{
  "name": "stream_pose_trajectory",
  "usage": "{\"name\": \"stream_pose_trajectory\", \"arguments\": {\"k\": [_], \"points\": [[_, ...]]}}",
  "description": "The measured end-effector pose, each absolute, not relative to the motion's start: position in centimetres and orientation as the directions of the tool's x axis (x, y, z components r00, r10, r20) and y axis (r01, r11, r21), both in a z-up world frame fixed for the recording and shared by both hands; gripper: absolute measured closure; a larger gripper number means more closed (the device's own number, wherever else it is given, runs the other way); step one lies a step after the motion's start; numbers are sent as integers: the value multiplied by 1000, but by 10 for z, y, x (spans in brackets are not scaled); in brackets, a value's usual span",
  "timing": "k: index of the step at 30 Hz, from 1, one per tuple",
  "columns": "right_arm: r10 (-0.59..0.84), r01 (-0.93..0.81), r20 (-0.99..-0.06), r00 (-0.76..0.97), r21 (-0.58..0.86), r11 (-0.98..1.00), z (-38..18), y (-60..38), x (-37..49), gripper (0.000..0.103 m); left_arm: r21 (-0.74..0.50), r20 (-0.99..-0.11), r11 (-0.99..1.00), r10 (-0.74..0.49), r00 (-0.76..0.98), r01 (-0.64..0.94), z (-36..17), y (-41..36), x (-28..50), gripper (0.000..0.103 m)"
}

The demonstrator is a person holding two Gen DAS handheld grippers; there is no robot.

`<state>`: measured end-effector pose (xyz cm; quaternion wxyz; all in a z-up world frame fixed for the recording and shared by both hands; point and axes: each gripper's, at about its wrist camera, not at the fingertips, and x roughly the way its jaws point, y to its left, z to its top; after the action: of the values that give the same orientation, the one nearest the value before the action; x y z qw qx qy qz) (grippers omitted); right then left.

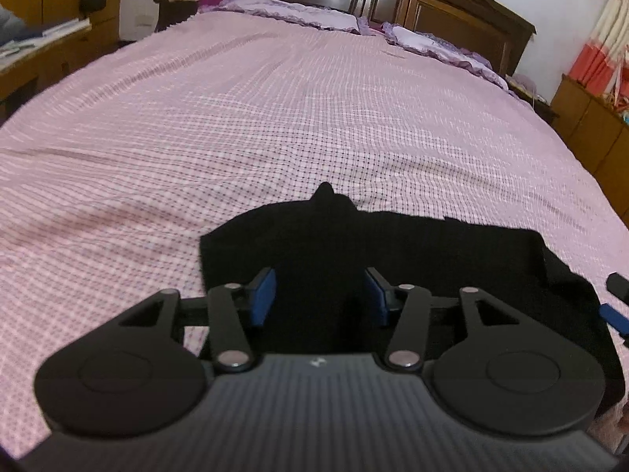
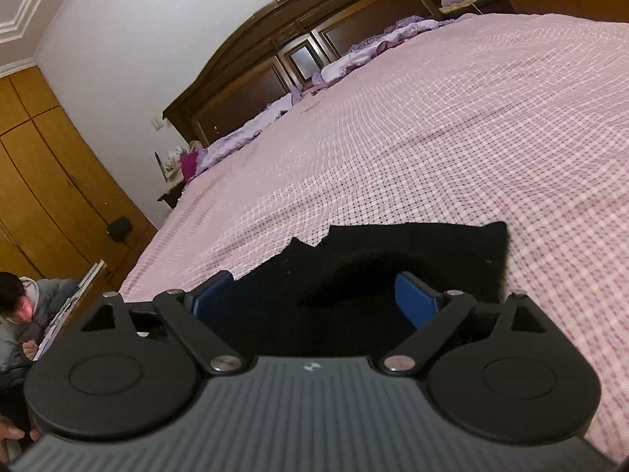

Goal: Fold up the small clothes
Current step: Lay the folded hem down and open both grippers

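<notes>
Black garment (image 1: 393,251) lies flat on bed (image 1: 275,118), near edge, directly ahead of and under both tongs. Left tongs (image 1: 320,295): blue pads (image 1: 264,295) spread, cloth between them, not pinched. Right tongs (image 2: 316,299): pads (image 2: 416,299) spread wide, straddling raised fold of same cloth, no grip. Long axis of garment runs side to side across both tongs. Each sits over its own end; neither clearly nearer. Judgement: next closing needs pads lowered onto near hem.
</notes>
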<state>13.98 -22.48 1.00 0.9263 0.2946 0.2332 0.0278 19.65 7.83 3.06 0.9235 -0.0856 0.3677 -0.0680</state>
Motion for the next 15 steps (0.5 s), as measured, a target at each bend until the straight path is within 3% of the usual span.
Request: {"name": "stream_pose_trajectory", "arguments": {"k": [8, 15], "points": [[225, 2, -445, 867, 453, 892, 25, -213, 121, 9, -147, -687, 982, -185, 703, 115, 32, 67, 160, 52], [337, -49, -491, 803, 510, 859, 13, -201, 148, 9, -130, -713, 985, -174, 679, 115, 16, 56, 153, 52]]}}
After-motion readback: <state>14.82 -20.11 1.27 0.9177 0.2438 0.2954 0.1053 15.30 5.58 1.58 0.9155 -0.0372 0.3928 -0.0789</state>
